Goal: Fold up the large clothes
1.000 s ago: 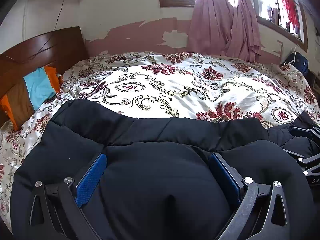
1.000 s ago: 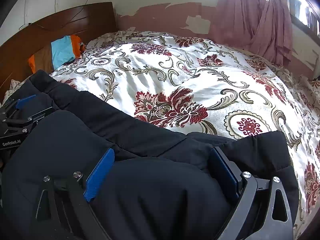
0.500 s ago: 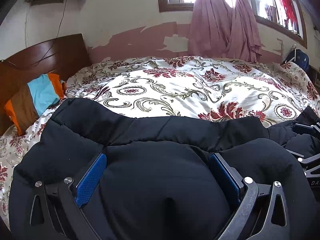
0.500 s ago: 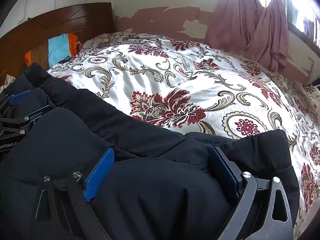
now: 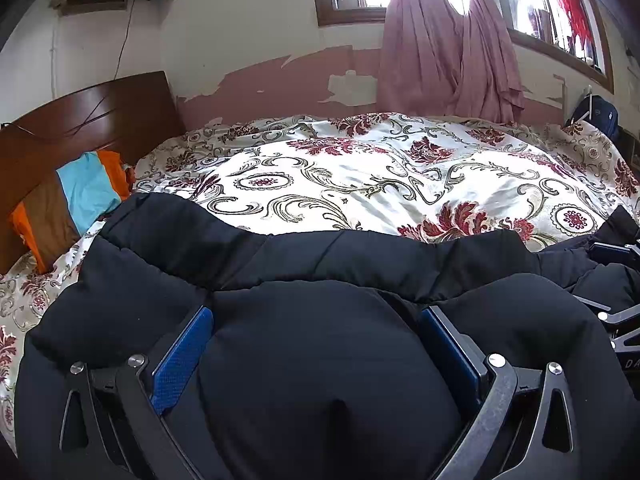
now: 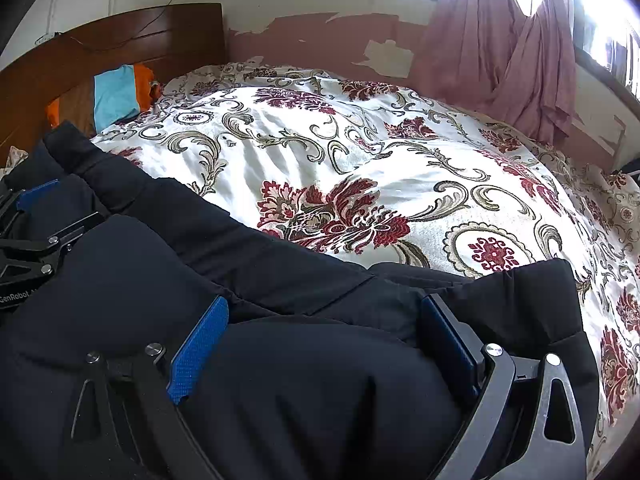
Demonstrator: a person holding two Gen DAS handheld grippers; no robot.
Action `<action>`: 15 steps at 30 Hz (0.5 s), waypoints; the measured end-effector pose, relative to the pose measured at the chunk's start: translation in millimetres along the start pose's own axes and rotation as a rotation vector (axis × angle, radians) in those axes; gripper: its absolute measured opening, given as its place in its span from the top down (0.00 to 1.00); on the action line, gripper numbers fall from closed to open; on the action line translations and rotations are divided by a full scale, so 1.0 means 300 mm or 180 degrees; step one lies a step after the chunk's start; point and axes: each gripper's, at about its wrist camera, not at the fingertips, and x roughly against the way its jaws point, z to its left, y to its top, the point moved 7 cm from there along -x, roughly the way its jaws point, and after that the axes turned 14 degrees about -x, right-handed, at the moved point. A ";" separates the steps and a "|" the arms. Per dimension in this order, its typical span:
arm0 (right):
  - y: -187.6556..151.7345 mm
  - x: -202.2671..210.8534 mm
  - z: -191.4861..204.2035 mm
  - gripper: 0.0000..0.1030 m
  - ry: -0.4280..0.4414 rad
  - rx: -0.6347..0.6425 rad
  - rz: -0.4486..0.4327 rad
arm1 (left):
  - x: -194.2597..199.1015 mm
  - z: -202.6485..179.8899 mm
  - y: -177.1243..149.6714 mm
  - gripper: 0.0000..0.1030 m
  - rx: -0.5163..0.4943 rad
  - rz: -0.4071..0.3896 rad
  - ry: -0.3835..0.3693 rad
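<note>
With both my left gripper (image 5: 316,356) and right gripper (image 6: 324,348) clamped wide around bunched black padded jacket (image 5: 360,264), I should carry both ends level over the floral bedspread (image 5: 380,184).

Both cameras sit low and very close over a black coat (image 5: 320,360), each looking forward between its own jaws across the flowered bedspread (image 6: 360,152) toward the curtain (image 5: 440,40). They share the headboard (image 6: 120,40) and striped pillow (image 5: 80,196). Each view catches the other gripper at its edge.
</note>
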 end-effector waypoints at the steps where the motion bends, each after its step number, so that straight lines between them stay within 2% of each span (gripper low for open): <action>1: 0.001 0.001 -0.001 0.09 0.0004 -0.0005 -0.0003 | -0.001 0.001 -0.001 0.00 0.0001 -0.0005 0.0002; 9: 0.001 0.029 -0.001 0.09 -0.0014 0.0002 -0.0084 | 0.017 0.006 -0.006 0.00 0.0032 -0.0042 -0.0016; 12: 0.002 0.064 0.004 0.08 -0.0106 0.0049 -0.0189 | 0.043 0.014 -0.007 0.00 0.0066 -0.0141 -0.0011; 15: 0.008 0.108 0.010 0.08 -0.0281 0.0132 -0.0342 | 0.065 0.029 -0.002 0.00 0.0096 -0.0136 -0.0092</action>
